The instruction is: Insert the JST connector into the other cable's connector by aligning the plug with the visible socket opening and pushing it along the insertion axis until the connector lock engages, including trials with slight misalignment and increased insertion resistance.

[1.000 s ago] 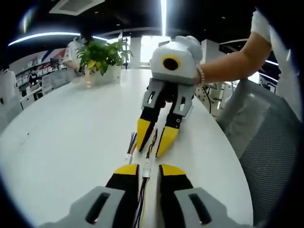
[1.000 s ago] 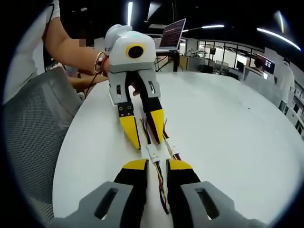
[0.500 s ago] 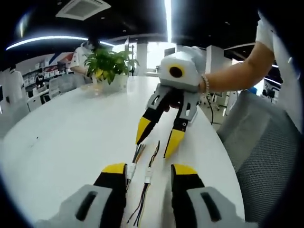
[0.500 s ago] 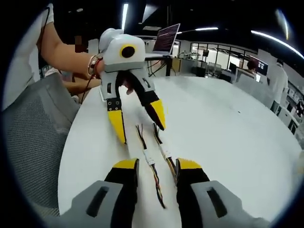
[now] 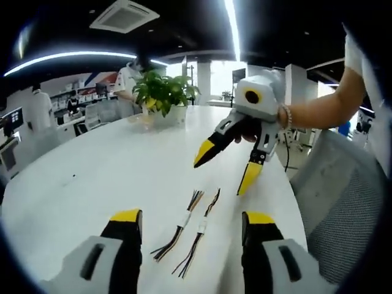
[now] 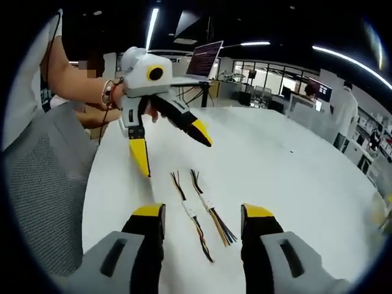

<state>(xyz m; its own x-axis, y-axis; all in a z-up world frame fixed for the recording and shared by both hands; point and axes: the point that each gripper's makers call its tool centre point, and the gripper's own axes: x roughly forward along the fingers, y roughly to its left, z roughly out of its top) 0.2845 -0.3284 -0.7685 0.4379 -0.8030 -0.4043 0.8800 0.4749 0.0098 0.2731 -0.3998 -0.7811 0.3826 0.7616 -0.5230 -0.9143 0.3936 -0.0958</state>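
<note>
Left claw: the left claw [image 5: 191, 225] is seen spread wide in the left gripper view, with nothing held between its yellow-tipped jaws. In the right gripper view it [image 6: 173, 152] is held above the far left part of the desk, jaws parted and empty, with a hand [image 6: 110, 93] wearing a bracelet behind it.

Right claw: the right claw [image 6: 202, 219] is spread wide in its own view and grips nothing. In the left gripper view it [image 5: 226, 166] is raised over the far right of the desk, jaws apart, gripped by a hand [image 5: 288, 116].

Cables: two short wire cables are laid side by side on the white desk [image 5: 92, 165], between the two claws and apart from all the jaws. In the left gripper view one cable [image 5: 179, 228] is placed to the left and the other cable [image 5: 199, 236] just right of it; each carries a small white connector near its middle. In the right gripper view the same pair is seen as one cable [image 6: 191, 213] on the left and the other [image 6: 209, 208] on the right, nearly parallel, close but not joined.

Connectors: whether plug and socket face each other cannot be told.

Surroundings: a potted plant [image 5: 162, 95] is set at the far end of the desk; a grey mesh chair [image 6: 43, 184] is placed beside the desk; an open laptop [image 6: 205, 59] is seen beyond.
</note>
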